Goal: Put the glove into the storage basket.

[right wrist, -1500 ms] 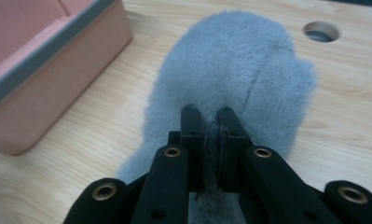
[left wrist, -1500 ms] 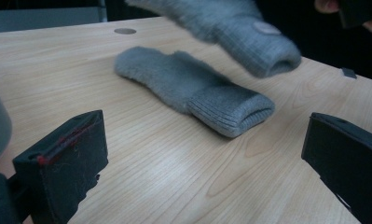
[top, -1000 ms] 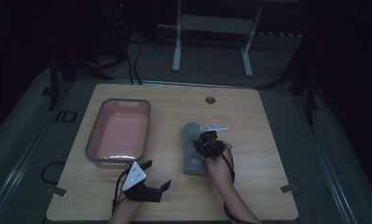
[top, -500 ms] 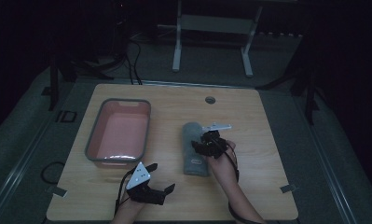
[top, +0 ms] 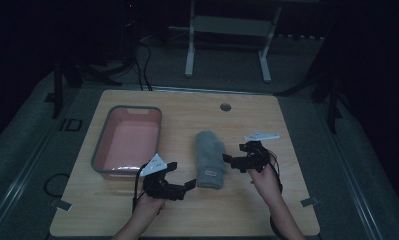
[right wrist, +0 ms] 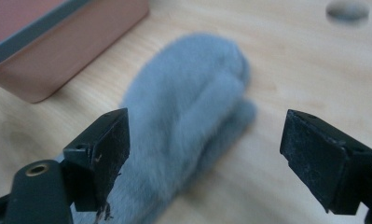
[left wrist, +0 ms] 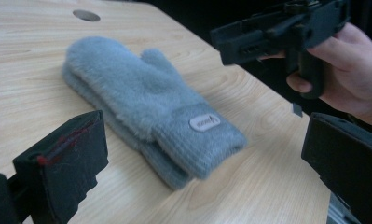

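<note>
With the right claw (top: pixel 235 162) just spread wide and empty and the left claw (top: pixel 183 186) spread too, the stacked grey mittens (top: pixel 210 158) on the surface (top: pixel 287 200) beside the pink tub (top: pixel 128 141) may slide apart if only the top one gets pinched.

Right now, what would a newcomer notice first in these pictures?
Most striking is the fluffy grey mitten lying flat in the middle of the wooden table, seemingly a stacked pair. The left tongs and right tongs flank its cuff end, both open and holding nothing. To the left stands a pink tub with a grey rim.
</note>
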`<state>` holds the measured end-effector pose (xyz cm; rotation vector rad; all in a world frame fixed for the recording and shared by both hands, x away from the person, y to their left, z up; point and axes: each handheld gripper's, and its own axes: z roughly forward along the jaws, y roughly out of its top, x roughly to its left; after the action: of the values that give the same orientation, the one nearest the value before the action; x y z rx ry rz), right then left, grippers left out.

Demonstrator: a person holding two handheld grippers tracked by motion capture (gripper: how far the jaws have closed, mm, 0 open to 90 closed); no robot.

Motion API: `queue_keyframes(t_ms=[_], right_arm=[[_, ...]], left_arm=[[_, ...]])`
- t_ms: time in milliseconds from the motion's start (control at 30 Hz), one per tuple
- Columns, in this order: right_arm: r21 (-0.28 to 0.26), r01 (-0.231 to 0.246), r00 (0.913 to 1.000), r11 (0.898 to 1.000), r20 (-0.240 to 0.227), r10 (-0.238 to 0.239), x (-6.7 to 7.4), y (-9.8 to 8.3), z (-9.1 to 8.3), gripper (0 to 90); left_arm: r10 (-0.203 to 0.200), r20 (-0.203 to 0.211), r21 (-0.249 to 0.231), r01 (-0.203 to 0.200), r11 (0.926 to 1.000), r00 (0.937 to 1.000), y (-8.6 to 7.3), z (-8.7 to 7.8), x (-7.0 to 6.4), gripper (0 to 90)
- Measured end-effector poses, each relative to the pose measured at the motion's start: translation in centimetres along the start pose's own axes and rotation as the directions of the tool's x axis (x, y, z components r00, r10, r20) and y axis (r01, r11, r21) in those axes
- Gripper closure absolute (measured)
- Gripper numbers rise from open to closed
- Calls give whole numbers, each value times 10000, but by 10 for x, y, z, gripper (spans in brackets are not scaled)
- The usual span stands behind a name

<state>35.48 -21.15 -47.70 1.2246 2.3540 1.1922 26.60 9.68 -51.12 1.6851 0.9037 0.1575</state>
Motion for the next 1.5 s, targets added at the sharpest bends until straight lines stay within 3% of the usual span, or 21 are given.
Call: queue_keyframes(t_ms=[67, 167, 200, 233, 267, 333, 367, 400, 467, 567, 600, 667, 700, 833, 867, 1000, 1167, 1200, 1300, 1367, 1500], right_arm=[[-6, 229, 9997, 9997, 86, -229, -1, -1, -2, 113], [35, 382, 9987, 9993, 337, -383, 0, -1, -2, 114], [67, 284, 9994, 9996, 206, -286, -1, 1, 0, 139], [140, 356, 9992, 9993, 181, -358, 0, 2, 1, 174], [204, 319, 9993, 9993, 179, -322, 0, 4, 2, 223], [274, 322, 9995, 9991, 64, -324, 0, 5, 7, 313], [274, 322, 9995, 9991, 64, -324, 0, 5, 7, 313], [313, 252, 9996, 9992, 145, -256, 0, 6, 9, 359], [385, 24, 10000, 9993, -60, -21, -2, 6, 19, 457], [664, -29, 9998, 9978, -182, 41, -2, 2, 33, 477], [876, -82, 9998, 9961, -165, 96, -2, 0, 38, 472], [1129, -311, 9987, 9931, -360, 354, -3, -5, 47, 445], [1260, -338, 9988, 9915, -315, 380, -4, -8, 51, 435], [1675, -605, 9972, 9840, -343, 672, -10, -15, 65, 399], [1770, -697, 9958, 9817, -462, 790, -12, -15, 67, 388], [2102, -287, 9975, 9772, -578, 418, -15, -14, 77, 403], [2248, -493, 9925, 9731, -983, 730, -20, -15, 82, 463], [2212, -559, 9905, 9736, -1104, 820, -21, -16, 83, 493], [2214, -530, 9866, 9737, -1392, 854, -20, -17, 84, 621], [2213, -448, 9871, 9742, -1403, 773, -18, -16, 83, 710], [2017, -25, 9928, 9795, -1169, 266, -11, -15, 79, 780]], left_arm=[[230, -182, 612, -219, 9979, 9996, 16, 12, -3, 7], [436, -411, 735, -405, 9965, 9982, 21, 16, -4, 7], [919, -845, 986, -834, 9916, 9922, 36, 30, -2, 7], [919, -845, 986, -834, 9916, 9922, 36, 30, -2, 7], [858, -887, 1360, -733, 9880, 9924, 45, 42, 2, 7], [968, -1037, 1711, -782, 9822, 9899, 52, 53, 6, 78], [968, -1037, 1711, -782, 9822, 9899, 52, 53, 6, 84], [1042, -1182, 2051, -784, 9756, 9875, 56, 61, 10, 84], [838, -1634, 2555, -398, 9660, 9830, 59, 76, 21, 177], [759, -1910, 2866, -184, 9579, 9786, 58, 85, 31, 255], [470, -2021, 3152, 195, 9488, 9782, 55, 94, 40, 261], [204, -2006, 3558, 534, 9330, 9795, 50, 103, 49, 261], [49, -1975, 3580, 675, 9313, 9803, 48, 105, 52, 261], [-72, -1891, 4046, 846, 9106, 9819, 39, 118, 60, 287], [-279, -1780, 3978, 978, 9122, 9836, 36, 120, 62, 287], [-581, -1523, 4207, 1180, 8995, 9866, 31, 126, 70, 333], [-995, -1103, 4100, 1365, 9018, 9889, 26, 129, 72, 469], [-1224, -804, 4080, 1447, 9014, 9892, 25, 130, 74, 469], [-1572, -563, 4108, 1664, 8964, 9860, 24, 133, 76, 601], [-1726, -383, 4033, 1733, 8985, 9842, 23, 133, 76, 678], [-1387, -269, 4048, 1376, 9040, 9900, 26, 130, 73, 763]])
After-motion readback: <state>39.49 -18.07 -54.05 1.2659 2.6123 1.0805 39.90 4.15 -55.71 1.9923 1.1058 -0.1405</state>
